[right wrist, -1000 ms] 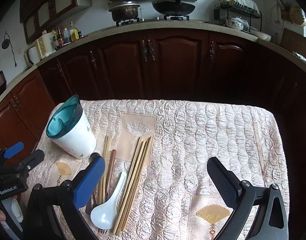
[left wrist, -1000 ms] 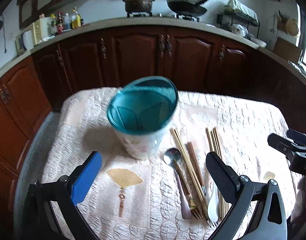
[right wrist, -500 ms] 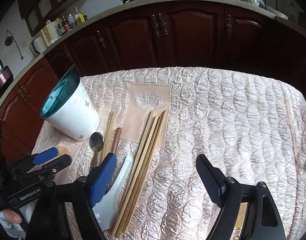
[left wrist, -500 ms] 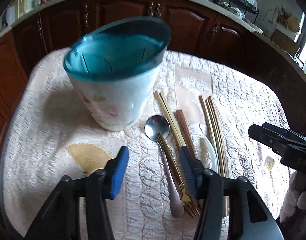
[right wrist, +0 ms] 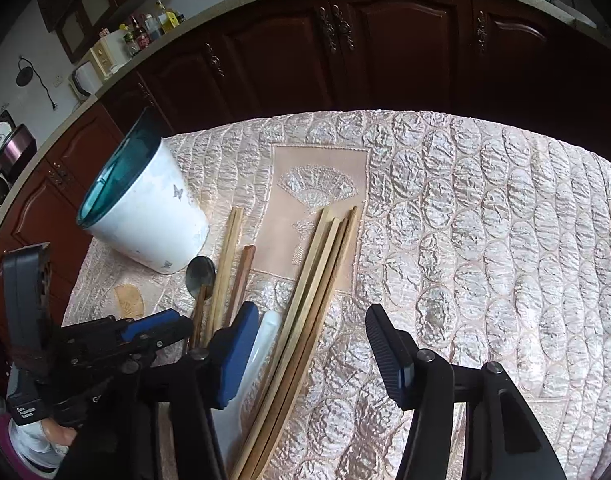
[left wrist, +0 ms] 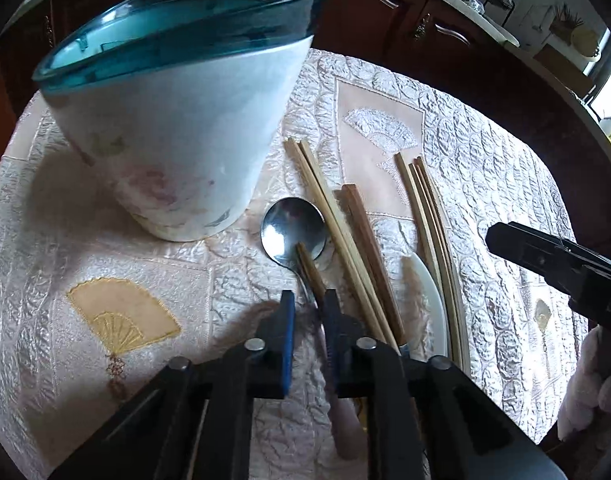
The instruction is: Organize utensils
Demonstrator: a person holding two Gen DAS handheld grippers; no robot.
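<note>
Partly hidden, spoon [left wrist: 295, 236] handle sits between closing left hand-held gripper [left wrist: 308, 320] jaws.

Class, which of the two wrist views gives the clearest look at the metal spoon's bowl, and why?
The left wrist view: the metal spoon lies close and large, its shiny bowl facing the camera beside the white container. In the right wrist view the spoon is small and dark, its handle hidden behind the left gripper.

Soft daylight, prob. from right window, dark fisheye corners, mild blur
</note>
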